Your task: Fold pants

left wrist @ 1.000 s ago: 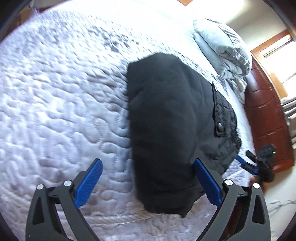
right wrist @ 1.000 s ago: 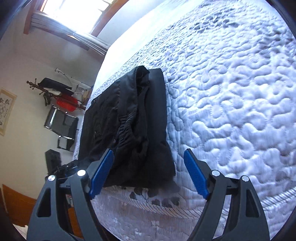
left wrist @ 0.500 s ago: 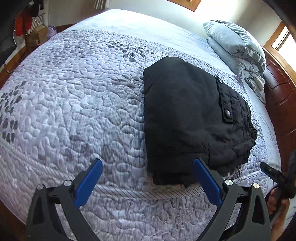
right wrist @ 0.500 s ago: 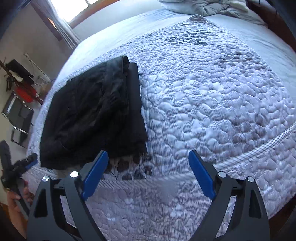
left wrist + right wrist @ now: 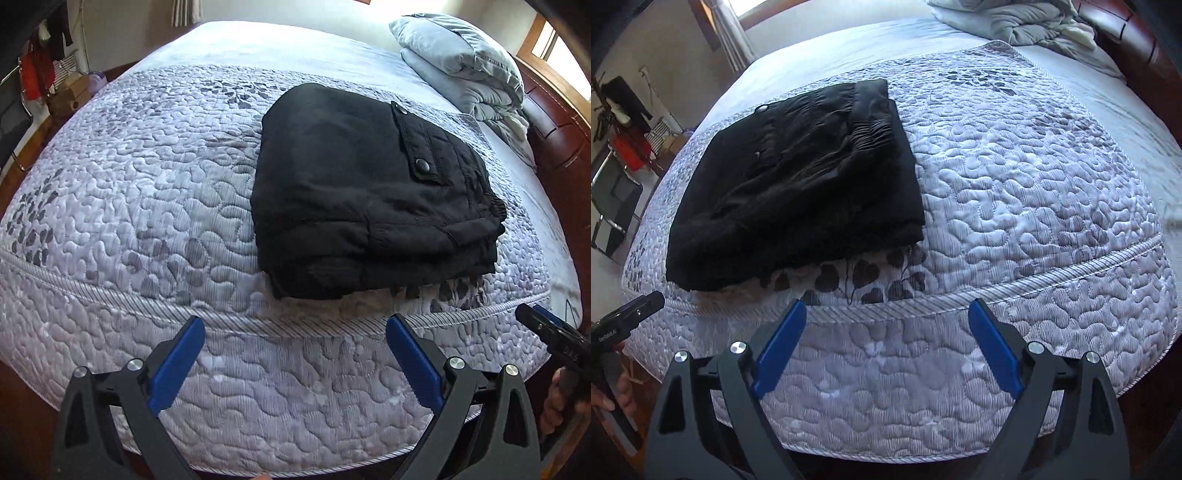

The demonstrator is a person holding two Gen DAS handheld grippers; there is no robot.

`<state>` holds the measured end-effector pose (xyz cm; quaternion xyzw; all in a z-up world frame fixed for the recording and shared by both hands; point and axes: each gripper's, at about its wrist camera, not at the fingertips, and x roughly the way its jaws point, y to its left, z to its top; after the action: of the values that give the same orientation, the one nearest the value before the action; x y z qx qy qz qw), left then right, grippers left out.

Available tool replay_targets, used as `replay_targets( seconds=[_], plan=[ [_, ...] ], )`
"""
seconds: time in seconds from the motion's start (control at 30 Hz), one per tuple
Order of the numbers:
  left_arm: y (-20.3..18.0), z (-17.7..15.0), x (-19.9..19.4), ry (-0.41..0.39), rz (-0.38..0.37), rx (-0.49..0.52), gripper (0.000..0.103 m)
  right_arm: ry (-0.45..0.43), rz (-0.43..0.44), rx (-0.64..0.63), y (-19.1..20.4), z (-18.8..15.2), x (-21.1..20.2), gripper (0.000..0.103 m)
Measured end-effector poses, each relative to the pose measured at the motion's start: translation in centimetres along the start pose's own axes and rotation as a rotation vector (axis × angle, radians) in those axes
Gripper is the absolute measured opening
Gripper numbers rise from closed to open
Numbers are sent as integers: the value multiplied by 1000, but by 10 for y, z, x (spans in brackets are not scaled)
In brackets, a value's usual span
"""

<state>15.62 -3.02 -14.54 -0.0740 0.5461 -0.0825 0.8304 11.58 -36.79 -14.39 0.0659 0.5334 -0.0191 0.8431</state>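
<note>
The black pants [image 5: 369, 192] are seen folded into a compact, thick rectangle and laid on the quilted grey bedspread [image 5: 147, 192], close to the near edge of the bed. A flap pocket with a snap button [image 5: 421, 165] is turned up on the top layer, and the gathered waistband [image 5: 871, 127] is visible along the right side of the bundle in the right wrist view.

The left gripper [image 5: 295, 354] is held off the bed, in front of its near edge, with its blue-padded fingers [image 5: 177, 365] spread wide apart and nothing between them. The right gripper [image 5: 886, 339] is likewise held clear of the bed, over the hanging side of the bedspread; its jaws have just been opening, they stand wide apart, and no cloth is caught in them. The pants are touched by neither tool.

Folded pale bedding [image 5: 461, 66] is piled at the far right of the bed, beside a dark wooden headboard [image 5: 554, 122]. A chair [image 5: 613, 206] is seen at the far left of the room, on the floor.
</note>
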Motion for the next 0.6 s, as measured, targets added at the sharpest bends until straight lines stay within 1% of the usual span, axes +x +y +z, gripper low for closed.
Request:
replay_targets(
  seconds=[0.17, 0.3, 0.43, 0.53, 0.6],
  plan=[
    [-6, -3, -12, -24, -8, -1, 99, -5, -3, -13, 12, 0, -14, 89],
    [-12, 0, -24, -33, -4, 6, 99, -27, -34, -36, 24, 4, -29, 89],
    [-18, 2, -37, -56, -10, 33, 99, -46, -47, -47, 33, 6, -44, 89],
    [-22, 1, -46, -67, 5, 54, 99, -56, -58, -71, 41, 6, -53, 89],
    [-24, 0, -51, -71, 8, 63, 99, -64, -49, -81, 46, 6, -60, 89]
  ],
)
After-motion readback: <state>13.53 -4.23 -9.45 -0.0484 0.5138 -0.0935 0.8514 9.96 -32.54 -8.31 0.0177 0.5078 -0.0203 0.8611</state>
